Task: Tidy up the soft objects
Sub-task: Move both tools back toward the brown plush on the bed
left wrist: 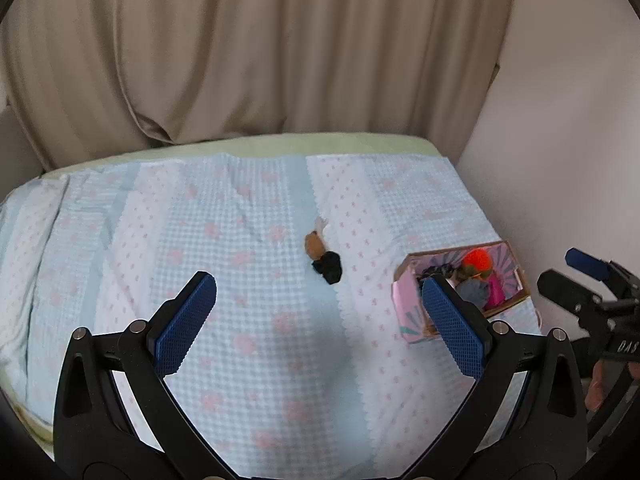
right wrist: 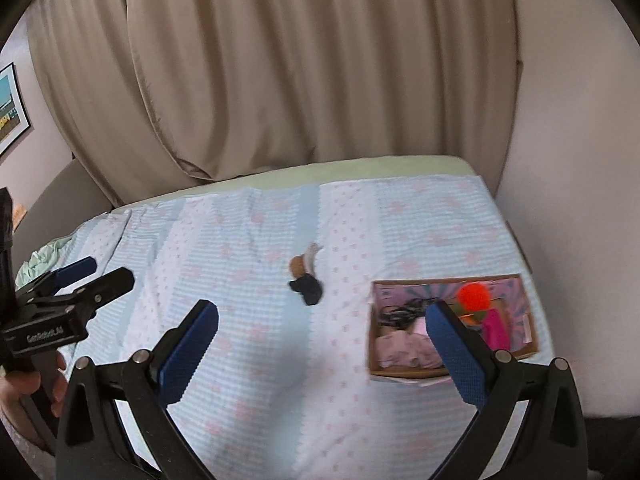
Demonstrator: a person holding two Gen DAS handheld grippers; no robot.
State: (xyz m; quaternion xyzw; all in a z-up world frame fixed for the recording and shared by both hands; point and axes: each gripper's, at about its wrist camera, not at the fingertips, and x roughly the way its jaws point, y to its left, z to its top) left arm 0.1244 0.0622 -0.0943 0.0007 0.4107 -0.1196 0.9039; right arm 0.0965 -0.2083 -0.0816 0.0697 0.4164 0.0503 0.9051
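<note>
A small soft toy [left wrist: 325, 254] with a black, a brown and a white part lies alone in the middle of the bed; it also shows in the right wrist view [right wrist: 306, 278]. A pink cardboard box [left wrist: 404, 300] at the bed's right side holds several soft things, among them an orange pompom [left wrist: 477, 261], also seen in the right wrist view [right wrist: 474, 297]. My left gripper [left wrist: 320, 288] is open and empty above the bed, short of the toy. My right gripper [right wrist: 326, 314] is open and empty, with the box [right wrist: 374, 360] behind its right finger.
The bed carries a light blue and white quilt [left wrist: 248, 240] with pink flowers. Beige curtains [left wrist: 260, 48] hang behind it and a white wall [left wrist: 560, 120] runs along its right side. A framed picture [right wrist: 10, 108] hangs on the left wall.
</note>
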